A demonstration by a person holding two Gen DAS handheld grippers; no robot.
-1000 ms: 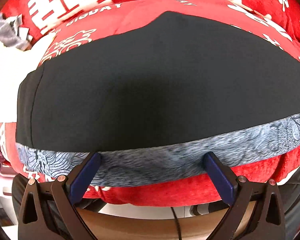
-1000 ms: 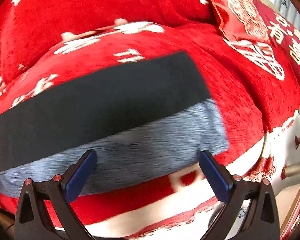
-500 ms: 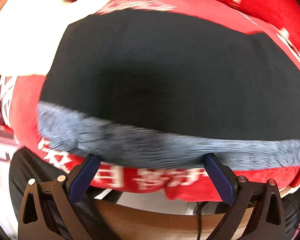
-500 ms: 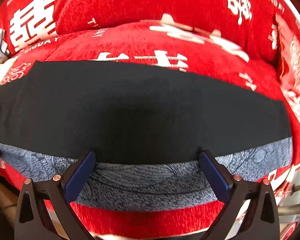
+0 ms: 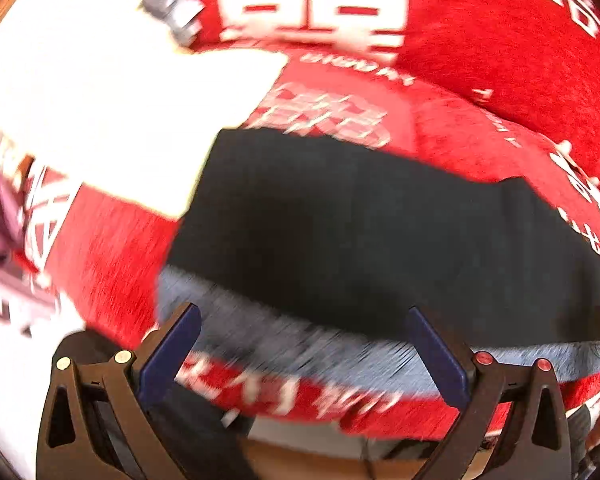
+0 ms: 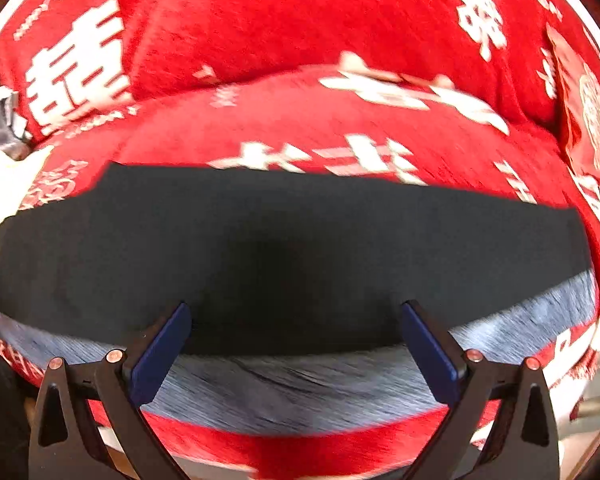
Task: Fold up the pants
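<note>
Since the earlier frames, our left gripper (image 5: 300,344) is swinging leftward, so the pants (image 5: 380,248) are now sliding toward the right of its view and their left end is coming into sight; our right gripper (image 6: 296,336) is drifting only slightly, with the pants (image 6: 284,248) sitting a little lower in its view than before; we are counting one pair of pants, dark on top with one blue-grey patterned band (image 6: 300,388) running along the near edge, and they are lying flat and stretched sideways across a red cover (image 6: 300,112) printed with white characters; we are holding two grippers, each with two blue-padded fingers, four fingers in all; both pairs of tongs are standing wide apart and are gripping nothing, hovering over the near edge of the pants above the band; in the left view one white cloth (image 5: 112,92) is lying beside the left end of the pants, and one grey crumpled item (image 5: 172,4) is sitting behind it, though blur is keeping us from telling what it is; a red cushion (image 6: 588,120) is leaning at the far right
</note>
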